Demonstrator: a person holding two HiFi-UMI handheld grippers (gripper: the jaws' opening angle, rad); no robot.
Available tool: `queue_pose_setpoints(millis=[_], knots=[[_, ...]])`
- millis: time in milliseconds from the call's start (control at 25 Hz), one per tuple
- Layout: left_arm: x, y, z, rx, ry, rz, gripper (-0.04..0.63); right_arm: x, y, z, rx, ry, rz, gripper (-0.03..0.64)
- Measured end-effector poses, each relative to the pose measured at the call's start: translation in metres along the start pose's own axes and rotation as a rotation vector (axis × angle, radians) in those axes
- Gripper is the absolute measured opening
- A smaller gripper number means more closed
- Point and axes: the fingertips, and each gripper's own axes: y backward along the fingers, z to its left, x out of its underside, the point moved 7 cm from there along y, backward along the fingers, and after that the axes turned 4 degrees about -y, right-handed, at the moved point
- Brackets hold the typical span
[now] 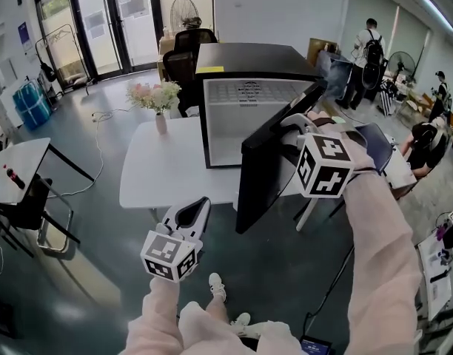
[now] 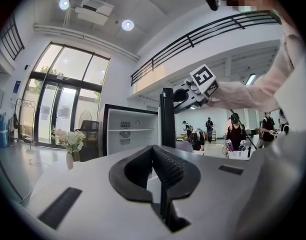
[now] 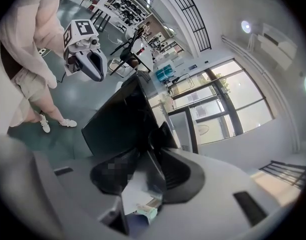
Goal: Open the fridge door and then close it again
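A small black fridge [image 1: 249,117] stands on a white table [image 1: 167,168] with its white inside showing. Its black door [image 1: 274,161] is swung wide open toward me. My right gripper [image 1: 294,126] is at the door's upper free edge; in the right gripper view the door [image 3: 118,124] runs up between the parted jaws of that gripper [image 3: 153,149], and I see no pad pressing on it. My left gripper [image 1: 191,214] hangs low in front of the table, apart from the fridge, its jaws together on nothing [image 2: 160,159]. The left gripper view shows the fridge [image 2: 125,134] and the door's edge [image 2: 167,119].
A vase of flowers [image 1: 158,102] stands on the table's far left corner. Black chairs [image 1: 186,58] sit behind the fridge. A second small table [image 1: 12,161] is at the left. People [image 1: 371,50] stand at the back right. My shoes [image 1: 217,287] are below.
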Motion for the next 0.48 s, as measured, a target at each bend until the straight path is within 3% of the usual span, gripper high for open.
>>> queue_pose_setpoints(millis=[480], knots=[[0.000, 0.002, -0.028, 0.044, -0.002, 0.001, 0.011, 0.024, 0.030, 0.019, 0.006, 0.025, 0.041, 0.155]])
